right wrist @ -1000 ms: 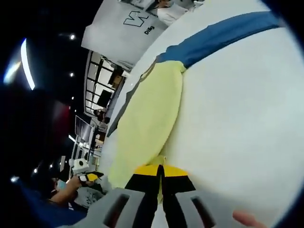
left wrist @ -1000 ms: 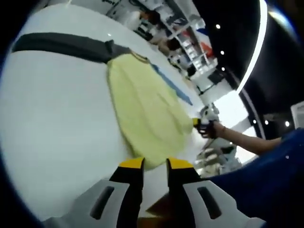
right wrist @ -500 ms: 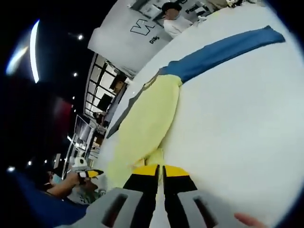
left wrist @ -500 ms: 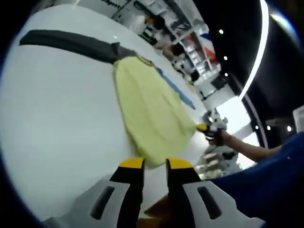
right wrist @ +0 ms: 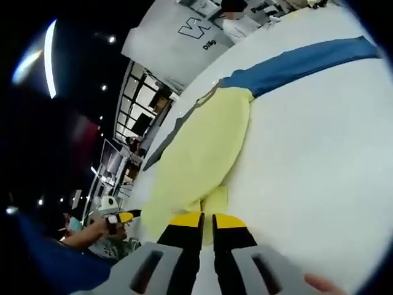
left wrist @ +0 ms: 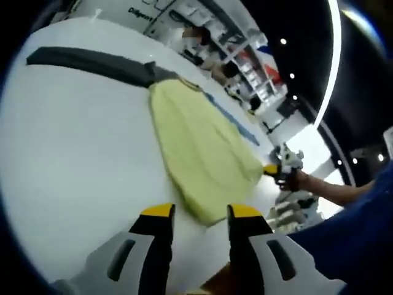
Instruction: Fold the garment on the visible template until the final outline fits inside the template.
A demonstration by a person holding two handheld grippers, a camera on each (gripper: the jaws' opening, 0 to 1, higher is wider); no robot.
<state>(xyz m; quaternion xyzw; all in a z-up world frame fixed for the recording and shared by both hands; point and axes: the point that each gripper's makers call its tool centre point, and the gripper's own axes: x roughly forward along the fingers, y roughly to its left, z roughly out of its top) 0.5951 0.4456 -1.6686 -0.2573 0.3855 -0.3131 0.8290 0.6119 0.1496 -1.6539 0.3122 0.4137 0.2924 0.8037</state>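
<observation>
A large indoor hall resembling an exhibition or showroom floor is suggested by the dark ceiling with spotlights [left wrist: 284, 42], a curved light strip [left wrist: 325, 74], shelving racks [left wrist: 245, 46] and a printed banner [right wrist: 184, 34].

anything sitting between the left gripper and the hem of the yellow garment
Nothing visible does. The left gripper has its jaws open right at the near hem of the yellow garment, with only bare white table around it.

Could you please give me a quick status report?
Left gripper open, just short of the garment hem. Right gripper shut on the hem. Garment flat on the table, sleeves spread. Nothing in the way.
</observation>
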